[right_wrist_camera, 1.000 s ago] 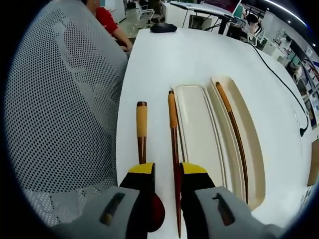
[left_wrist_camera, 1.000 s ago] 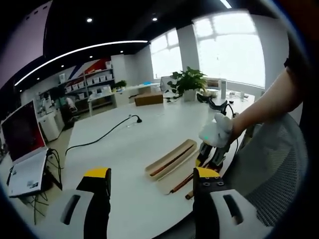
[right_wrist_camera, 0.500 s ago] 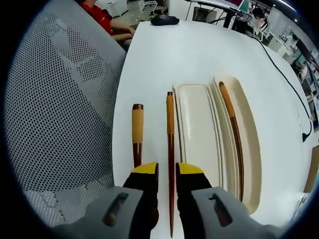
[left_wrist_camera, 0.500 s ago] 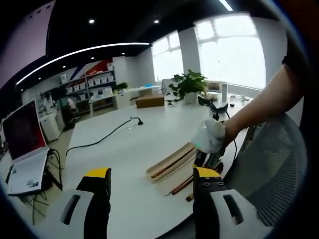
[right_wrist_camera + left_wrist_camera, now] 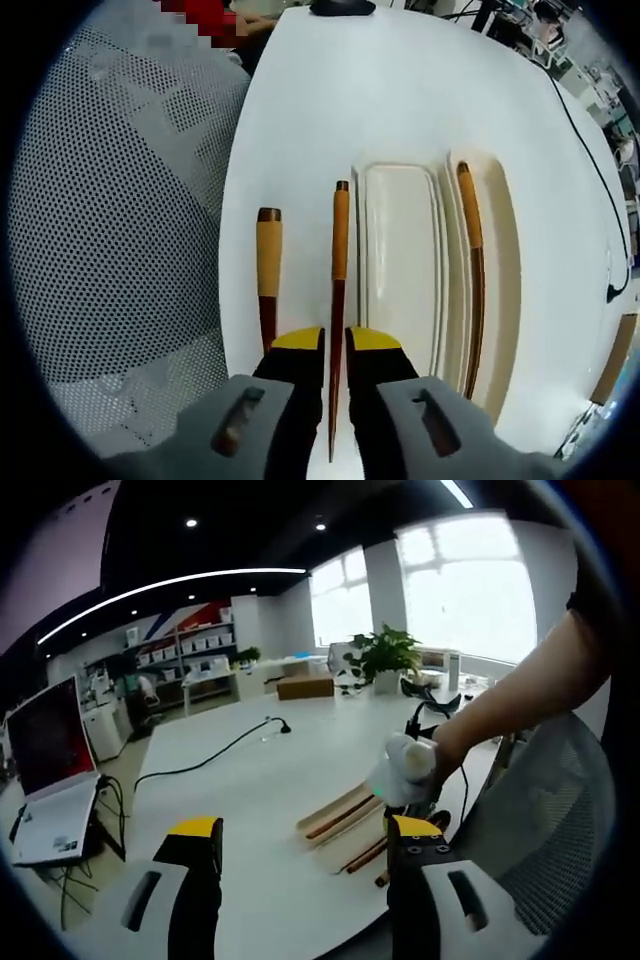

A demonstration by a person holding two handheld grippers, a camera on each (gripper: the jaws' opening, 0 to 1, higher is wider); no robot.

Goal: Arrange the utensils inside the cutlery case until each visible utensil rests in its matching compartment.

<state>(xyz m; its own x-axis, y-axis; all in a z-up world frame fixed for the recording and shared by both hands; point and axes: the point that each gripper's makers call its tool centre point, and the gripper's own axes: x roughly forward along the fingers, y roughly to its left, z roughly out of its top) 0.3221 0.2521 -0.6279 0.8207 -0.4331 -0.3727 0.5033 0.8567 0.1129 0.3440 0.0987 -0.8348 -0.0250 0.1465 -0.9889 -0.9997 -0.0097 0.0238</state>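
Fingers [image 5: 335, 340] around unmarked chopstick [image 5: 338, 260]

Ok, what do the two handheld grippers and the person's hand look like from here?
Left gripper and right gripper: grey bodies with dark slots, black jaws capped yellow. In the left gripper view, a white glove covers the hand on the right gripper, with a bare forearm and a dark sleeve edge.

Both the left gripper [image 5: 305, 855] and the right gripper [image 5: 335, 350] have pale grey bodies with dark slots, black jaws and yellow tips.
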